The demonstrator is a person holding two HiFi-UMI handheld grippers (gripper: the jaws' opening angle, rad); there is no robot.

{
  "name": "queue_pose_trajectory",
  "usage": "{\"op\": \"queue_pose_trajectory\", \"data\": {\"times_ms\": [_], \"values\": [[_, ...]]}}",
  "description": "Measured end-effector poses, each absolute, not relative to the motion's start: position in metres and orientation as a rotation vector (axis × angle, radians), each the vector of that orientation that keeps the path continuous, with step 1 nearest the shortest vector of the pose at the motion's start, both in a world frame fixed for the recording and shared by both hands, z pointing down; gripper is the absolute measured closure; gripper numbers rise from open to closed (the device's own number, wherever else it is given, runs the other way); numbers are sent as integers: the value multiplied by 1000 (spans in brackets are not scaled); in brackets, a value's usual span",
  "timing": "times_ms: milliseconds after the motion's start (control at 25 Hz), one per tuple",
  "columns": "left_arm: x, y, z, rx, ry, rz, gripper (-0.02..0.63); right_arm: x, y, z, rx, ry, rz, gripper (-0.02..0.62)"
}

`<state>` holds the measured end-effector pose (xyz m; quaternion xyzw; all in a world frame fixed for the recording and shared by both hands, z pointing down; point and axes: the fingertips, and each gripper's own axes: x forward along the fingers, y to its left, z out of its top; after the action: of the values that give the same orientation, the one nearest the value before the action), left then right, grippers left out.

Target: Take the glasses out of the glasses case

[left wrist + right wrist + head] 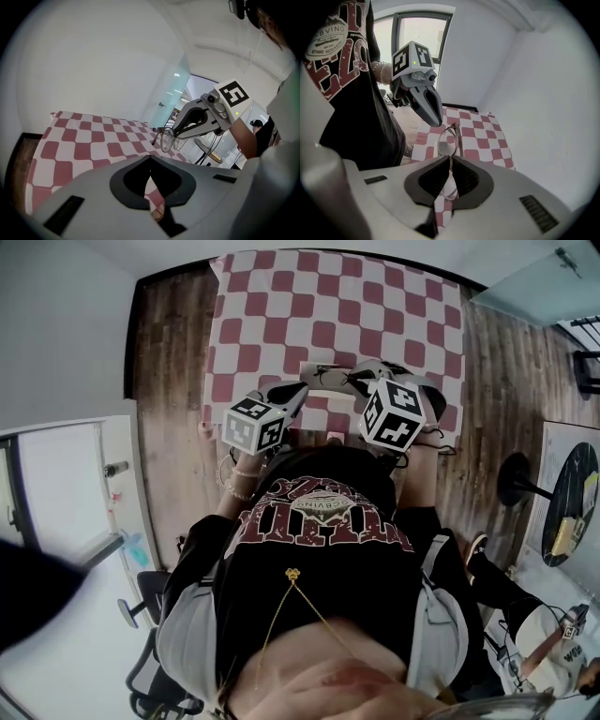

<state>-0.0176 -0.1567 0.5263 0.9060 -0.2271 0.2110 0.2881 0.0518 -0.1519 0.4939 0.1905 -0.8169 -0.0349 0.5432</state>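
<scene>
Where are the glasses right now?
In the right gripper view, the glasses are clamped in the right gripper above the checked tablecloth, near the left gripper.

A table (281, 296) wholly covered by a red-and-white checkered cloth (375, 324) stands on wooden floorboards (173, 381).

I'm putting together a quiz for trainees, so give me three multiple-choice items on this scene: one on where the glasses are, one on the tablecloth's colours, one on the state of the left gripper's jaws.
1. Where are the glasses? A) on the floor B) in the right gripper C) on a chair
2. The tablecloth is: A) red and white checks B) blue stripes C) plain green
3. The left gripper has its jaws: A) spread wide B) clamped on the glasses C) closed together

Answers: 1 B, its jaws pinch the frame. 2 A, red and white squares cover it. 3 C, the tips meet.
</scene>
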Motion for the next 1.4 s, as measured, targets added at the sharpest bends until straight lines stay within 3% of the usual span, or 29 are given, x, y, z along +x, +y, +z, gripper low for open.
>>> {"op": "queue_pose_trajectory", "data": {"times_ms": [1400], "values": [[-29, -160, 530, 2401, -637, 554, 607, 48, -152, 500, 417, -1918, -79, 560]]}}
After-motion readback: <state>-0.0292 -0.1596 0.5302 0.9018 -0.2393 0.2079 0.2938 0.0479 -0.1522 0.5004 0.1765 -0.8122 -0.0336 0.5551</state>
